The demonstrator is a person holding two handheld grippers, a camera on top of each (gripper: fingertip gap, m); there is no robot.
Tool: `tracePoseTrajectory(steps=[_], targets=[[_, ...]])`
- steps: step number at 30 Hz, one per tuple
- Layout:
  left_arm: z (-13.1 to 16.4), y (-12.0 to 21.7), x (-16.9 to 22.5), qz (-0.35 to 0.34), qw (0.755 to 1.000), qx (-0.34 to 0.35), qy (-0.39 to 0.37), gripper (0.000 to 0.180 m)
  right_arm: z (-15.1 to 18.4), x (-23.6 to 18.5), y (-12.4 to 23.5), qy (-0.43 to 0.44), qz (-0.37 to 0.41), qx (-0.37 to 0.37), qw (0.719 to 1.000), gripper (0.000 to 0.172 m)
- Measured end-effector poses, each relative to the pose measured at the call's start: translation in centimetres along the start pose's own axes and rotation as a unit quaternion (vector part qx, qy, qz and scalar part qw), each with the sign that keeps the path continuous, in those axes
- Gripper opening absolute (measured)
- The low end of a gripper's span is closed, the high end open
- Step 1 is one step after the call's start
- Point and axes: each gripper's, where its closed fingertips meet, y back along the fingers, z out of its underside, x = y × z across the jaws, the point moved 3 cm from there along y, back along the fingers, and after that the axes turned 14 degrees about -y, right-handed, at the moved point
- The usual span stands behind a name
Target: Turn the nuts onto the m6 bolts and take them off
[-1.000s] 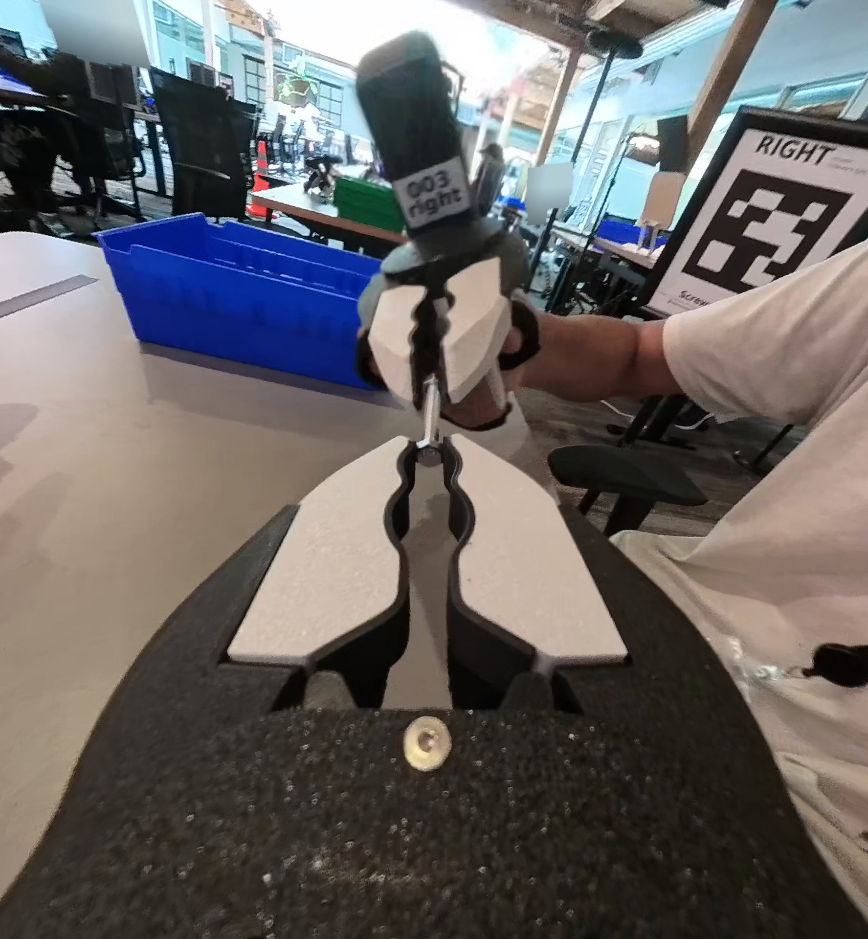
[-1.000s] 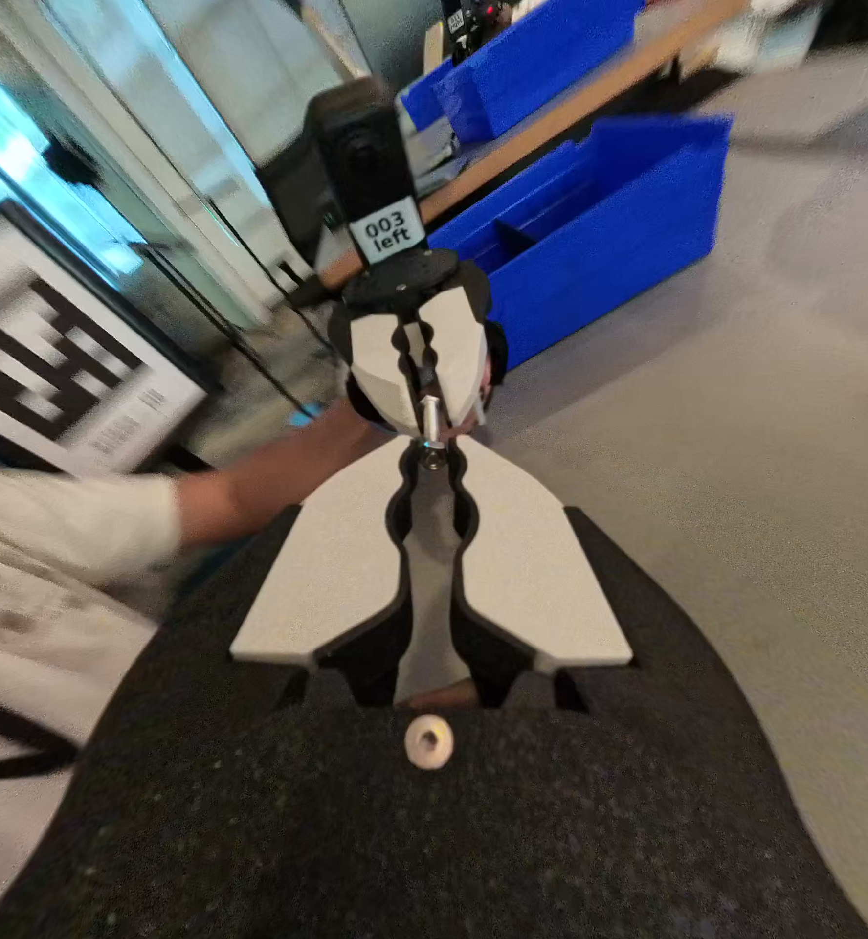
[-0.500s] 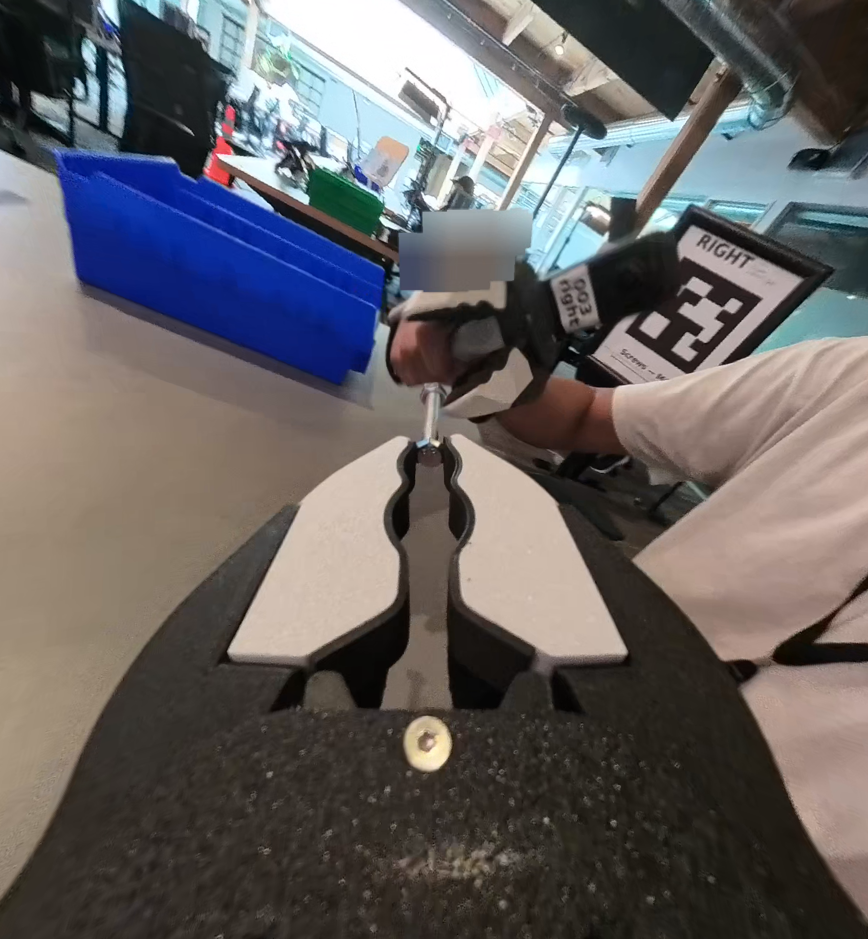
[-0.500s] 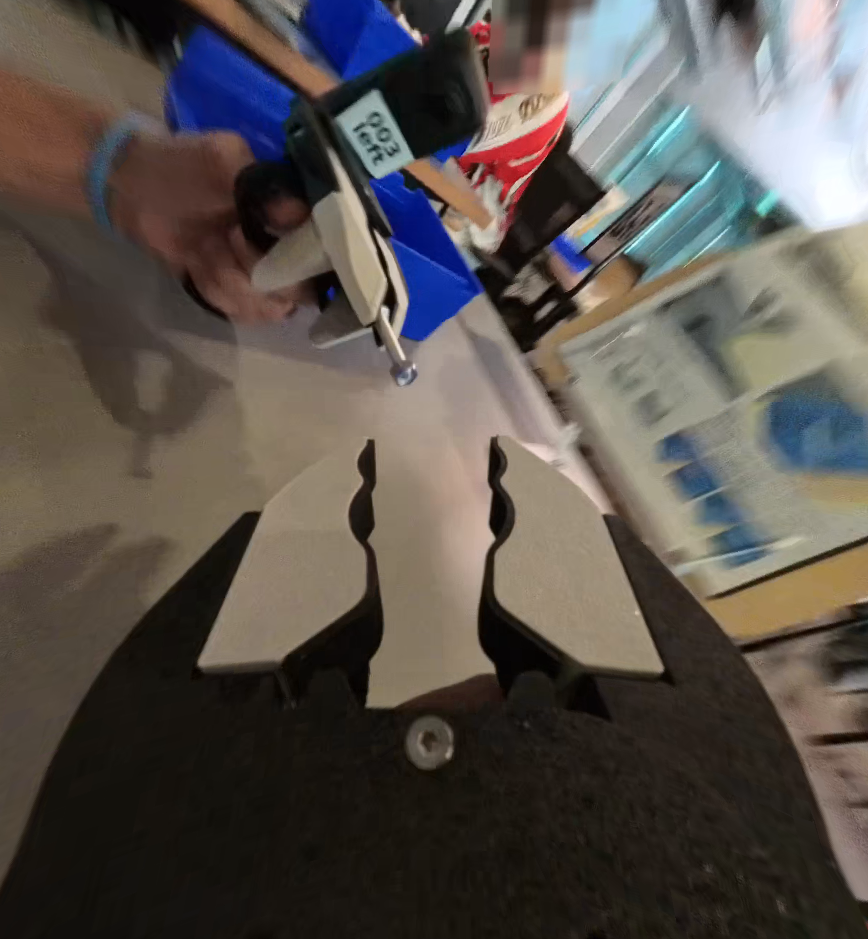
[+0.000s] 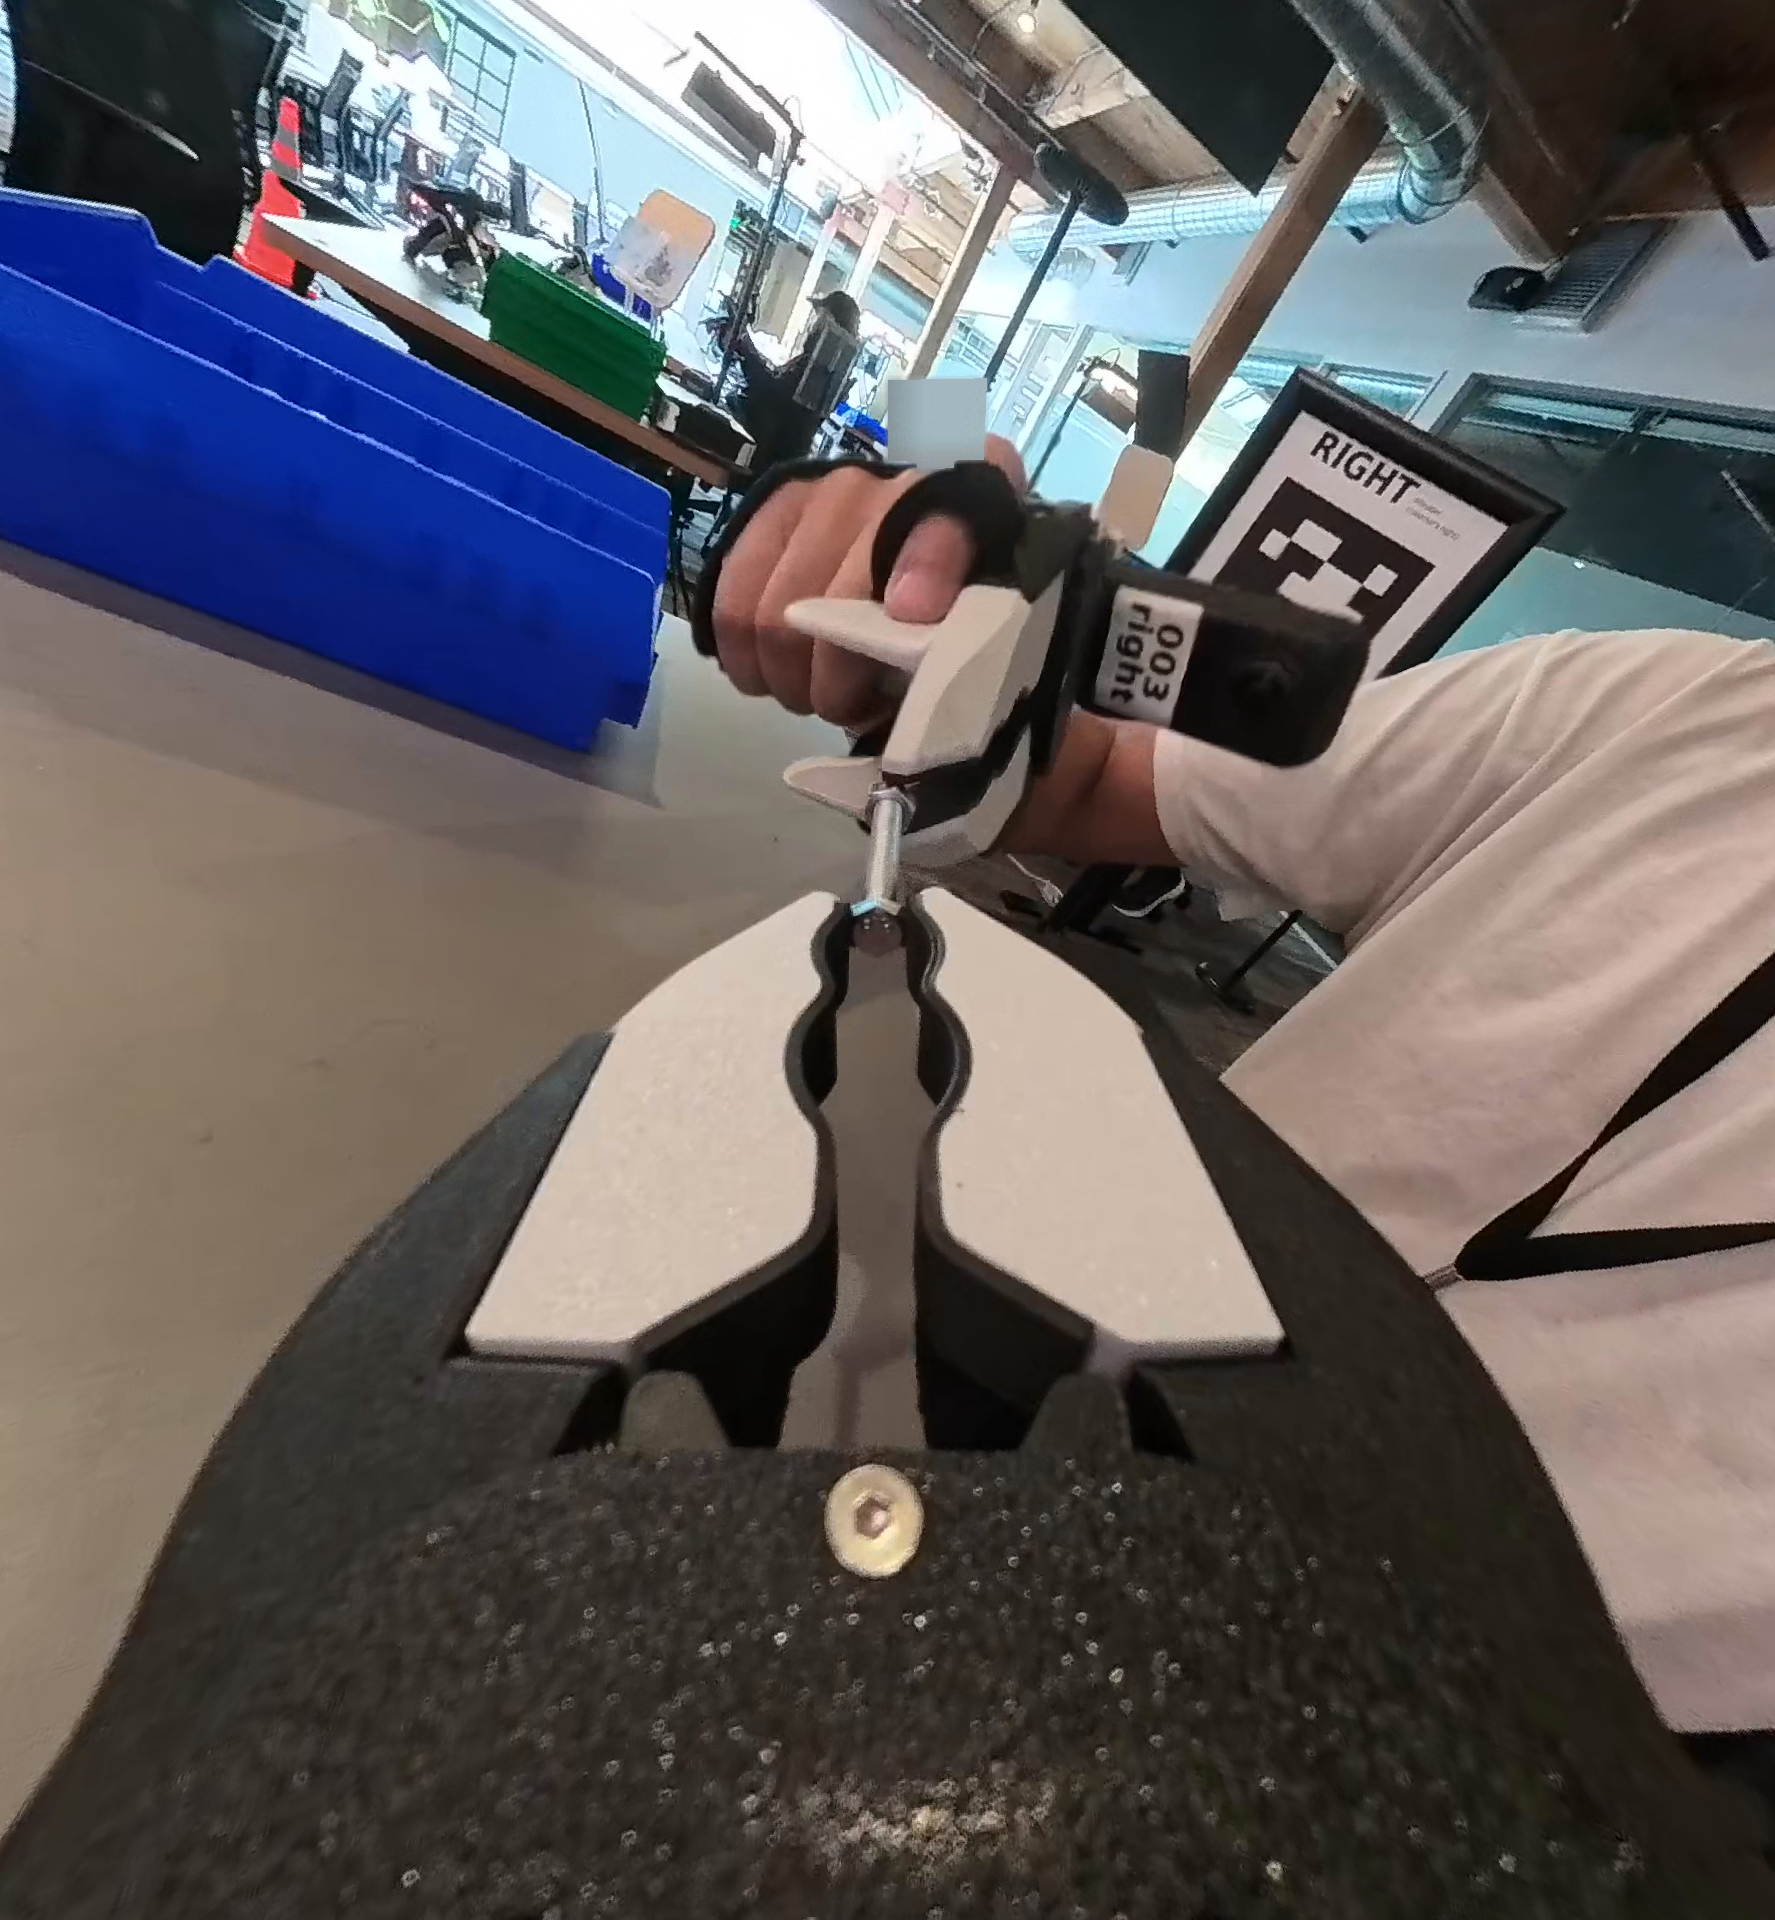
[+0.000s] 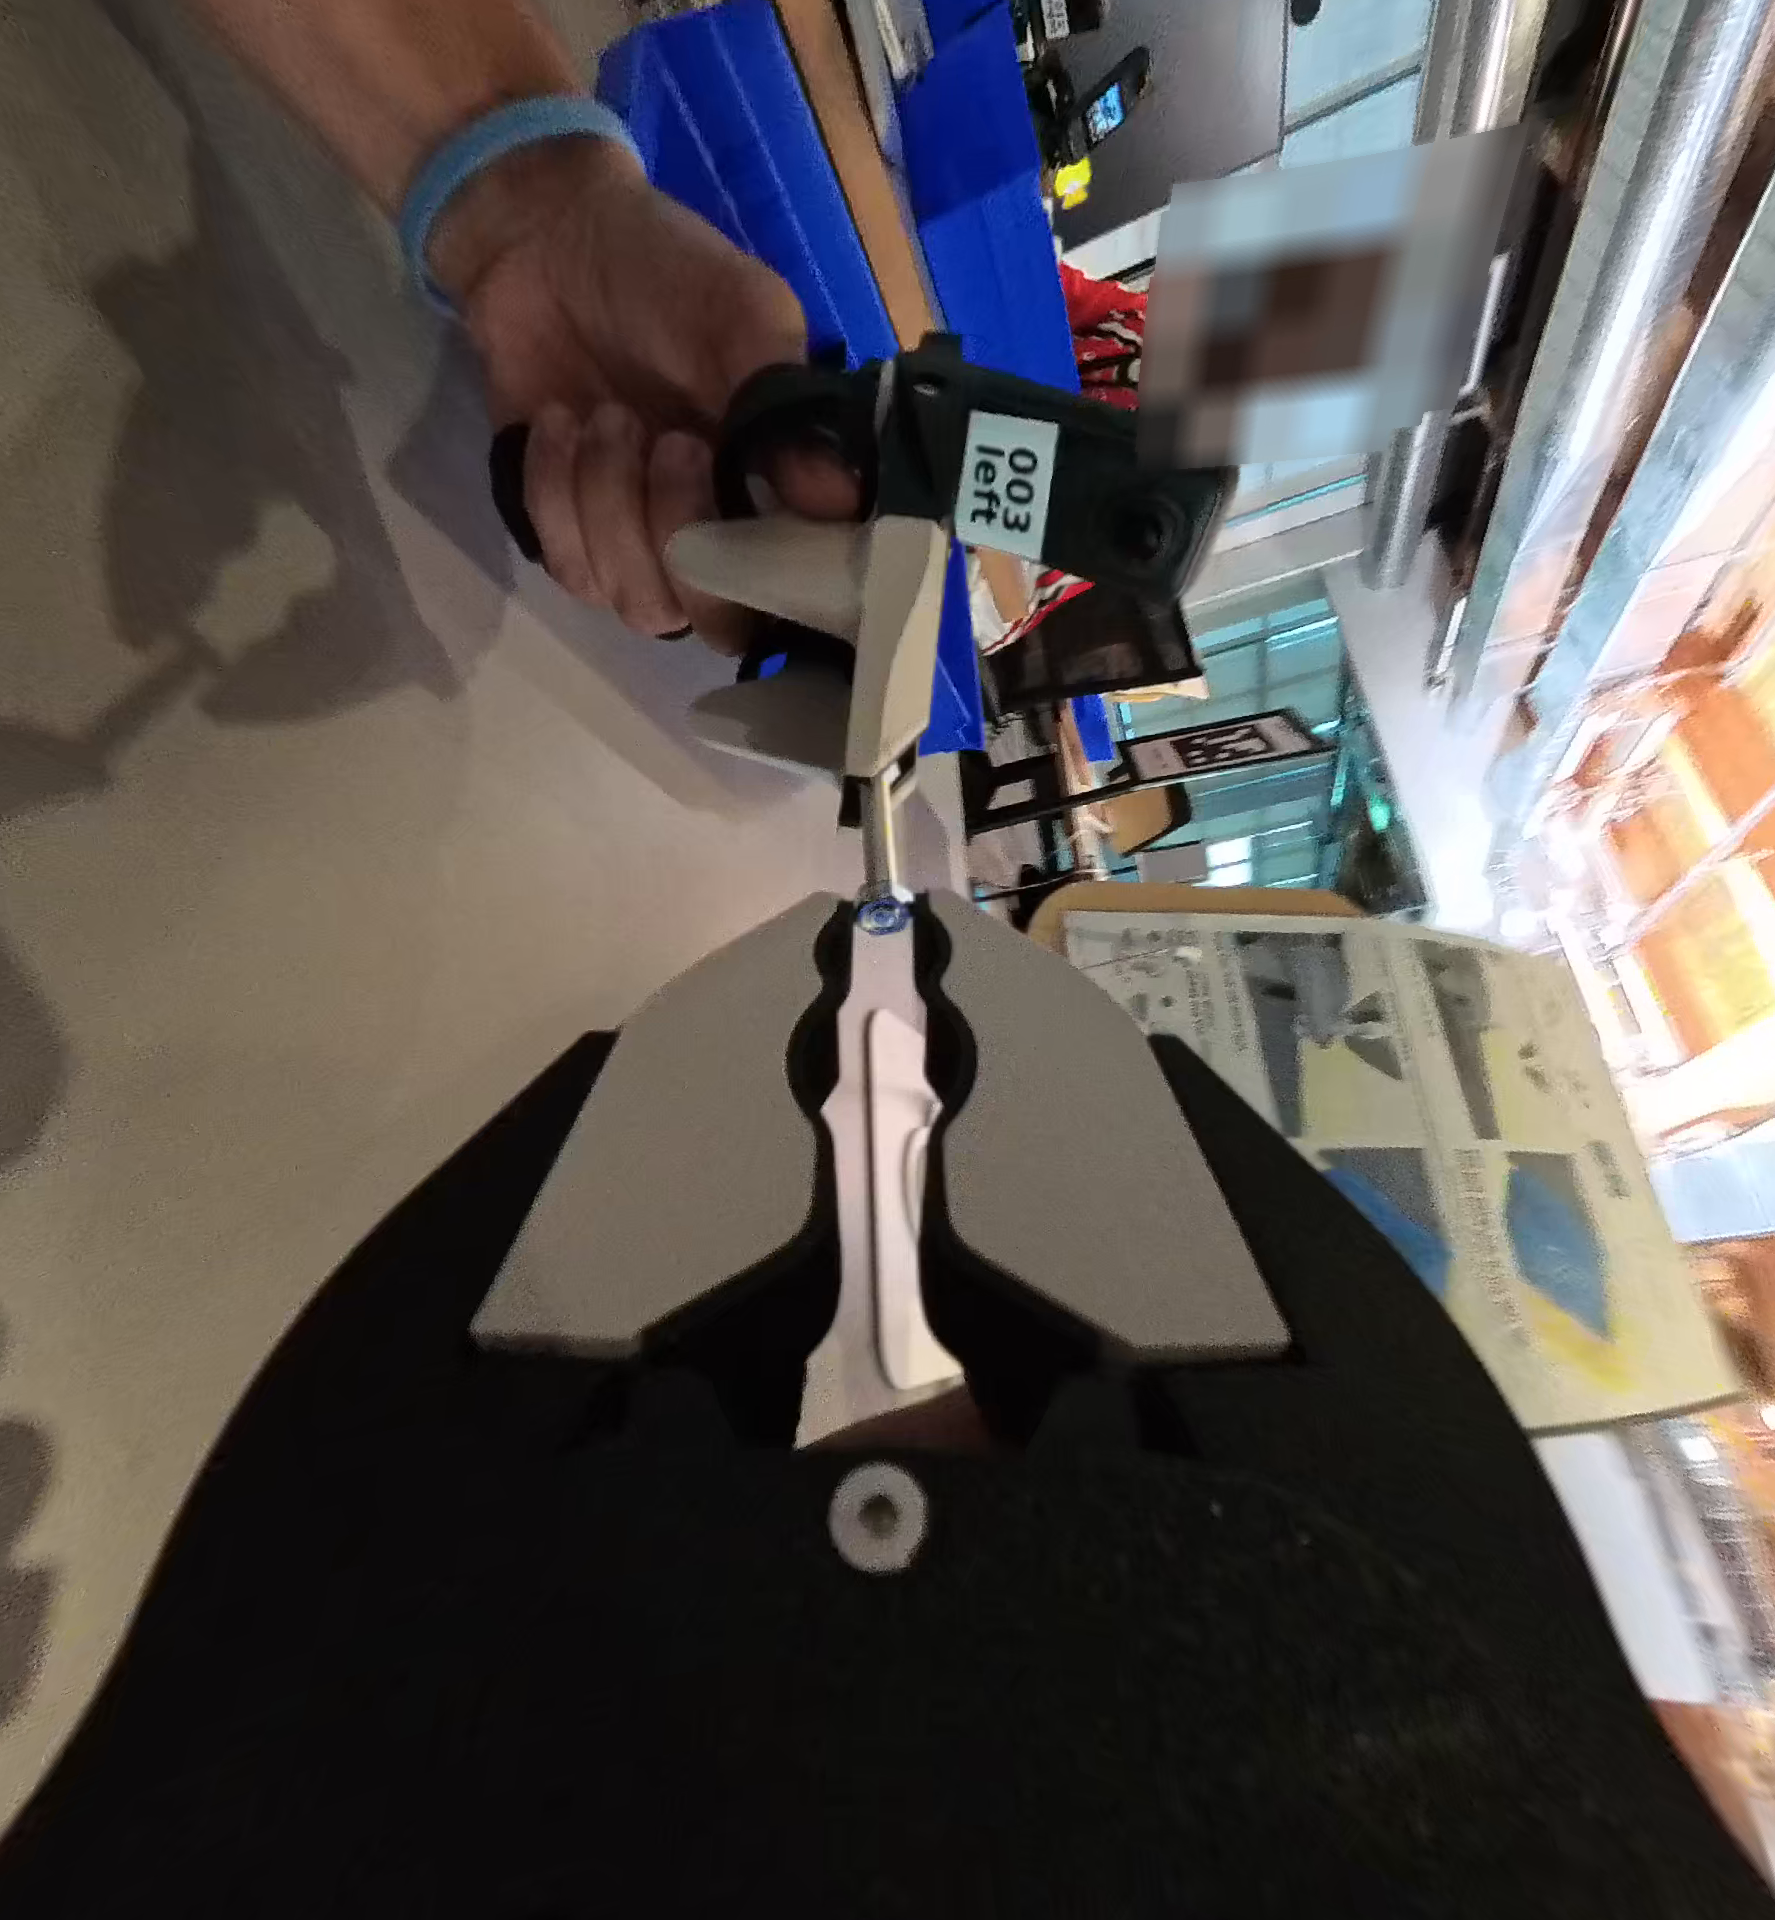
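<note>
A: Left wrist view?
B: Left gripper (image 5: 875, 925) narrow, tips clamped on the hex head of the bolt (image 5: 883, 852). Both pads press the head. Shank runs up and away from the tips, clear of the table (image 5: 239, 935).

A: Other end of it?
B: Nut (image 5: 893, 805) sits at the far end of the shank, pinched in the right gripper (image 5: 898, 795). That gripper lies on its side, held by a hand (image 5: 821, 592). Arm in a white sleeve (image 5: 1485, 831) comes in from the right.

A: Surroundings?
B: Blue bin (image 5: 291, 488) on the table, far left. Framed sign (image 5: 1350, 540) stands far right, off the table. Green crates (image 5: 571, 332) on a desk well behind.

A: Right wrist view?
B: Picture is rolled sideways and partly blurred. Right gripper (image 6: 885, 914) narrow, tips shut on the nut (image 6: 883, 916), which reads as a small bluish ring between the pads. Bolt (image 6: 881, 842) runs straight away from it into the left gripper (image 6: 878, 790), which holds the far end; the head itself is hidden by its fingers.

A: Anything else?
B: Hand (image 6: 602, 416) with a blue wristband (image 6: 467, 187) grips the left gripper. Blue bins (image 6: 758, 156) at top, behind the hand. Printed sheet (image 6: 1434, 1143) at right. Bolt is in mid-air between the two grippers, over the table (image 6: 239, 935).
</note>
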Motion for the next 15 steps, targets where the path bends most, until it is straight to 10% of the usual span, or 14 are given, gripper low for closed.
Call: tracePoseTrajectory(steps=[8,15], targets=[[-0.2,0.2,-0.3,-0.041,0.998,-0.007,-0.044,0.010,0.8,0.5,-0.6,-0.323,-0.104,-0.005,0.941,0.010],[-0.6,0.2,-0.2,-0.086,0.990,-0.014,-0.112,0.010,1.7,0.8,-0.9,-0.756,-0.237,0.028,0.609,0.010]])
